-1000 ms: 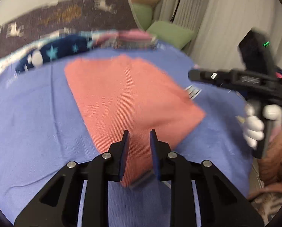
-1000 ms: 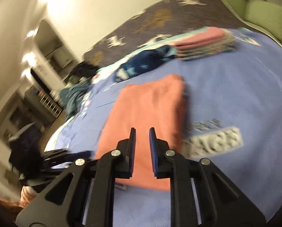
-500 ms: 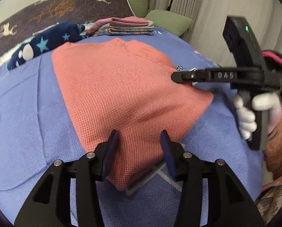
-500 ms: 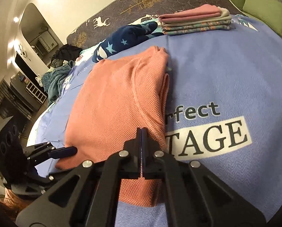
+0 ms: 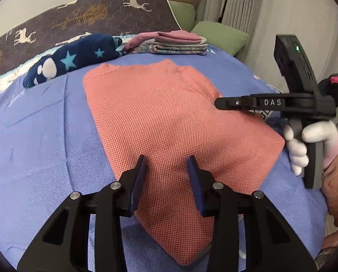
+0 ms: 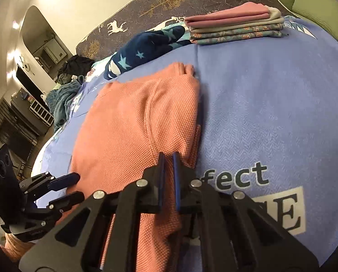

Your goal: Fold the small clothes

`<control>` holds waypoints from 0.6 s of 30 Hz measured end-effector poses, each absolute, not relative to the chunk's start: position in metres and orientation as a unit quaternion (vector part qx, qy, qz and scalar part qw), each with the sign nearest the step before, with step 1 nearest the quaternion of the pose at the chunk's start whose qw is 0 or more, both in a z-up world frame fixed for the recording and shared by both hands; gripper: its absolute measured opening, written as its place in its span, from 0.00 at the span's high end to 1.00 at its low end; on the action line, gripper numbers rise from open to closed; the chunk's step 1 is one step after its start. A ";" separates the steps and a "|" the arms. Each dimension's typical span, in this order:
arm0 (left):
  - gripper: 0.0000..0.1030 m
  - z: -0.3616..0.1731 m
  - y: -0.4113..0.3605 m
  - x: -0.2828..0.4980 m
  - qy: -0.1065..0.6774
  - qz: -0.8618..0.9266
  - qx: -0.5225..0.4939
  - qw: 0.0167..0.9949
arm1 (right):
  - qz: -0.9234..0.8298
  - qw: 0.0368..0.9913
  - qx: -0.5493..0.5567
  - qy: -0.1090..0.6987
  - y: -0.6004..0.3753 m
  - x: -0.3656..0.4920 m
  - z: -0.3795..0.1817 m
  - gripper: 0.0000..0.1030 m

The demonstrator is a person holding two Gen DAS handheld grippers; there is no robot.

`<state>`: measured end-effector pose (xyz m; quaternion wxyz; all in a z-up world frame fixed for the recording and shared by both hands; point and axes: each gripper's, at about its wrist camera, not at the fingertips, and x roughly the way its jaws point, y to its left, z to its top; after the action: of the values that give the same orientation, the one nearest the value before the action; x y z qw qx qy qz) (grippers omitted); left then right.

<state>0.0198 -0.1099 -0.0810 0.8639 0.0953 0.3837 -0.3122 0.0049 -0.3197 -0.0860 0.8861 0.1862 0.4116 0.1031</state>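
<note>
Orange top [image 5: 169, 122] lies folded flat on the blue sheet [image 5: 44, 140] of the bed, long axis running away from both claws toward the folded stack [image 5: 178, 43] at the far end. Left claw [image 5: 166, 165] is wide, empty, over the near corner w/ cloth right under and ahead of it. Right claw [image 6: 168, 158] is narrow, almost closed, nothing seen in it, at the top's right edge. Left is nearer the near hem, so prob. it takes that end for the next fold fwd along the long axis.
</note>
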 end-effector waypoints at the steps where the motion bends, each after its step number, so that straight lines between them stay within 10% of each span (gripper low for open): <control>1: 0.61 -0.082 -0.111 0.020 0.383 -0.311 0.100 0.864 | 0.101 0.887 0.177 0.413 -0.318 0.005 -0.084 0.95; 18: 0.55 -0.048 -0.096 0.042 0.359 -0.277 0.097 0.886 | 0.121 0.903 0.130 0.391 -0.310 0.036 -0.041 0.81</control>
<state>0.0417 -0.0959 -0.0477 0.8859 0.0974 0.3590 -0.2771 0.0358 -0.3095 -0.0406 0.9033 0.1305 0.3906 0.1205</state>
